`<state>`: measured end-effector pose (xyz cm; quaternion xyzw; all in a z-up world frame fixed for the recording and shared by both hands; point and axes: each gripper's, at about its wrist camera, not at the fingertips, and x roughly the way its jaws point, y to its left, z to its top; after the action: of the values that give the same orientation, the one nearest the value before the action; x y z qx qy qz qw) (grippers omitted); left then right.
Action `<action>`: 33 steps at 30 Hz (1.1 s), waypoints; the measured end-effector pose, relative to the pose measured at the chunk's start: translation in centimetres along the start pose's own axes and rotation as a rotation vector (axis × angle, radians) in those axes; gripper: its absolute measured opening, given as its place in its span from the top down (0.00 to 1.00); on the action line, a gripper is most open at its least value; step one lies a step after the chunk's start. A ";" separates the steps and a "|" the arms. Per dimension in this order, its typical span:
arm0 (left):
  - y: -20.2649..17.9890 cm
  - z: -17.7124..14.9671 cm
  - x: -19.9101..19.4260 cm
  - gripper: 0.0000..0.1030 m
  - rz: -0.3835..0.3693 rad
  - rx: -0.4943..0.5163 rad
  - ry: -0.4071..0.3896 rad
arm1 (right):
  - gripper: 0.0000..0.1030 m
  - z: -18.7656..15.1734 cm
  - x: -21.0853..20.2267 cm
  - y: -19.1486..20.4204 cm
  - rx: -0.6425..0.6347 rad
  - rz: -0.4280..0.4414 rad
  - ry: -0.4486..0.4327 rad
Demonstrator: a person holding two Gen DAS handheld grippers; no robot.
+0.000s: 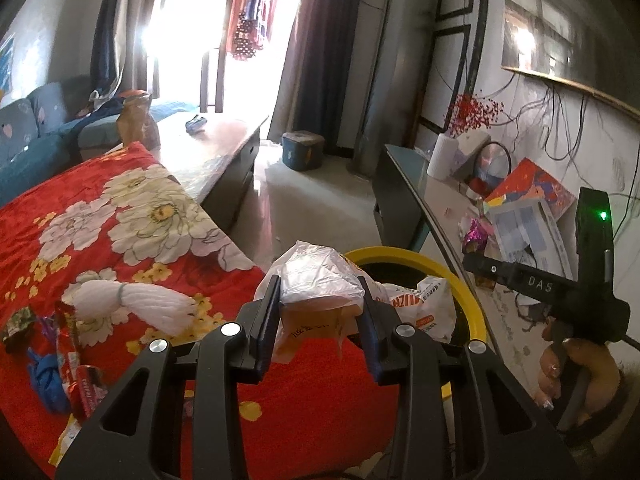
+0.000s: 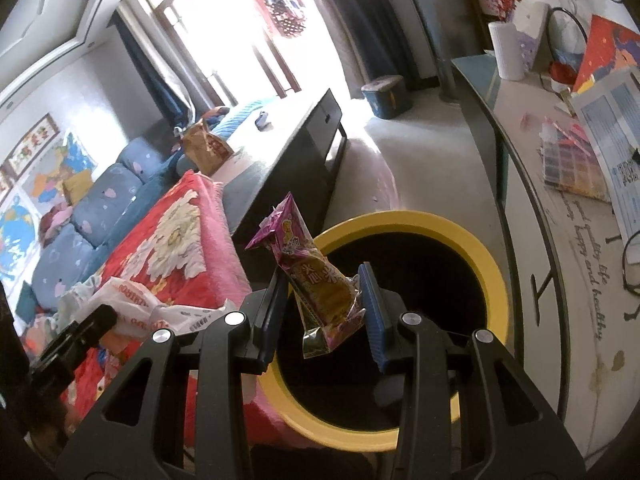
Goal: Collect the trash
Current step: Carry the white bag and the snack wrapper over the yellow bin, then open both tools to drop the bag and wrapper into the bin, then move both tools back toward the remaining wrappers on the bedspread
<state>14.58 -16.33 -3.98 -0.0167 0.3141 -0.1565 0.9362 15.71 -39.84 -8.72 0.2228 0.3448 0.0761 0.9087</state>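
Observation:
My left gripper [image 1: 318,306] is shut on a crumpled white and orange plastic bag [image 1: 316,280], held beside the yellow-rimmed bin [image 1: 460,276]. Part of the bag [image 1: 428,304] hangs over the bin's opening. My right gripper [image 2: 322,306] is shut on a purple snack wrapper [image 2: 316,280], held upright over the black mouth of the bin [image 2: 460,224]. The left gripper and its bag show at the left of the right wrist view [image 2: 132,304]. More wrappers [image 1: 76,364] lie on the red floral blanket [image 1: 120,208].
A bundle of white yarn [image 1: 136,300] lies on the blanket. A dark coffee table [image 2: 288,148] stands behind it, with a brown paper bag [image 1: 136,120] on it. A cluttered side counter [image 2: 560,184] runs along the right. A blue sofa [image 2: 92,216] is at the left.

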 end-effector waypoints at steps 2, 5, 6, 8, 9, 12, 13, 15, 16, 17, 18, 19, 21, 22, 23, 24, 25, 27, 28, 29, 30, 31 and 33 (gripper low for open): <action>-0.4 -0.1 0.5 0.65 0.007 0.012 0.006 | 0.70 0.0 0.3 -0.4 0.013 0.003 0.010; -0.7 -0.2 1.5 0.49 -0.001 0.018 0.028 | 0.52 -0.1 1.1 -0.9 0.032 -0.014 0.040; -0.8 -0.2 1.7 0.44 -0.008 0.017 0.033 | 0.48 -0.2 1.3 -1.1 0.041 -0.023 0.043; -0.7 -0.3 1.7 0.22 -0.022 0.012 0.031 | 0.44 -0.5 1.5 -1.4 0.048 -0.038 0.051; -0.7 -0.4 1.7 0.20 -0.025 0.009 0.032 | 0.41 -0.6 1.6 -1.5 0.050 -0.045 0.054; -0.2 -0.6 1.5 0.17 -0.021 -0.008 0.032 | 0.37 -0.7 1.8 -1.7 0.054 -0.065 0.056; 0.0 -0.7 1.4 0.16 -0.022 -0.017 0.032 | 0.37 -0.8 1.8 -1.7 0.052 -0.067 0.059; 0.4 -0.7 1.0 0.14 -0.017 -0.033 0.027 | 0.35 -1.0 1.9 -1.3 0.041 -0.068 0.059; 0.7 -0.8 0.7 0.13 -0.010 -0.038 0.021 | 0.33 -1.0 1.9 -1.1 0.032 -0.068 0.060; 0.8 -0.8 0.5 0.13 -0.005 -0.042 0.016 | 0.33 -1.1 1.9 -0.8 0.022 -0.068 0.058; 0.9 -0.8 0.2 0.13 -0.002 -0.046 0.012 | 0.32 -1.2 1.8 -0.5 0.015 -0.067 0.056; 1.1 -0.9 -0.1 0.13 0.004 -0.050 0.004 | 0.30 -1.3 1.8 -0.2 0.004 -0.063 0.054; 1.3 -0.9 -0.6 0.12 0.014 -0.053 -0.006 | 0.29 -1.4 1.7 0.3 -0.012 -0.055 0.051; 1.5 -1.0 -0.9 0.12 0.022 -0.054 -0.013 | 0.29 -1.5 1.6 0.6 -0.019 -0.051 0.049; 1.6 -1.0 -1.2 0.12 0.026 -0.055 -0.017 | 0.29 -1.5 1.5 1.0 -0.028 -0.045 0.047; 1.7 -1.0 -1.4 0.12 0.029 -0.057 -0.022 | 0.29 -1.5 1.4 1.3 -0.037 -0.042 0.044; 1.9 -1.0 -1.7 0.12 0.033 -0.058 -0.026 | 0.28 -1.5 1.3 1.5 -0.042 -0.040 0.042; 2.2 -1.0 -2.2 0.12 0.041 -0.064 -0.034 | 0.28 -1.6 1.0 2.0 -0.053 -0.032 0.034; 2.4 -1.0 -2.3 0.12 0.043 -0.067 -0.037 | 0.27 -1.6 0.9 2.2 -0.058 -0.028 0.032; 2.7 -1.0 -2.5 0.12 0.048 -0.071 -0.040 | 0.27 -1.6 0.8 2.5 -0.065 -0.022 0.030; 2.9 -1.0 -2.8 0.12 0.052 -0.077 -0.045 | 0.27 -1.6 0.7 2.7 -0.071 -0.021 0.028; 3.2 -1.0 -3.0 0.12 0.057 -0.083 -0.049 | 0.27 -1.7 0.6 2.9 -0.077 -0.019 0.027; 3.7 -0.9 -3.4 0.12 0.066 -0.089 -0.057 | 0.27 -1.7 0.4 3.3 -0.090 -0.013 0.021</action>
<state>12.56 -11.72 -3.22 -0.0526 0.2943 -0.1107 0.9478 14.98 -36.17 -8.59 0.1787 0.3523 0.0878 0.9145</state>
